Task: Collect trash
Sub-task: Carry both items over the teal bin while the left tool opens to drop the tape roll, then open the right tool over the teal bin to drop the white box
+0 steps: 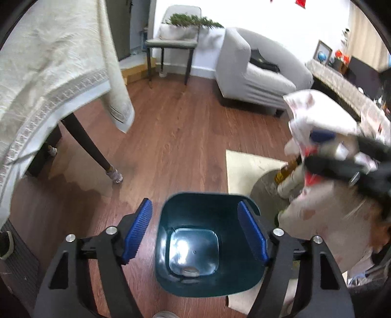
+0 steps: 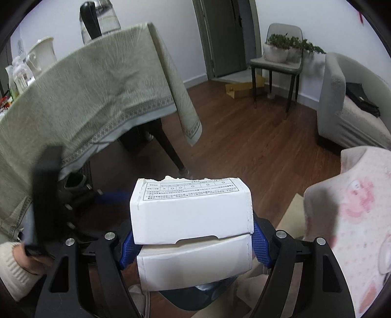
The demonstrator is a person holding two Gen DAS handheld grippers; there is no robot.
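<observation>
Left gripper (image 1: 194, 231): jaws spread wide, nothing between the blue pads (image 1: 135, 231); it hangs over the open mouth of a dark teal trash bin (image 1: 246, 278) that stands on the wooden floor (image 1: 176, 137). One small pale object lies on the bin's shiny bottom; what it is cannot be told.

Right gripper (image 2: 193, 241): jaws clamped on a white cardboard box (image 2: 190, 208), blue pads pressing its left and right sides. The box carries a printed table label on its top face, with a torn far edge and a thumb-notch flap along its near face. Below the box, part of the teal bin rim (image 2: 195, 297) shows.

Surroundings, near to far:
- Pink-patterned white sleeve (image 2: 354, 220), right of the box.
- Cream rug (image 1: 246, 166), right of the bin.
- Dining table with beige bordered tablecloth (image 2: 92, 97), left; dark table leg (image 1: 85, 144) standing on the floor.
- White jug (image 2: 41, 53) and glass kettle (image 2: 100, 22) on the tabletop.
- Grey sofa (image 1: 256, 73), far right, with a black item on its seat.
- Grey chair (image 2: 276, 61), far, bearing a potted green plant (image 2: 288, 44).
- Flat cardboard piece (image 2: 244, 89) on the floor beside the chair.
- Grey door (image 2: 227, 36), far wall.
</observation>
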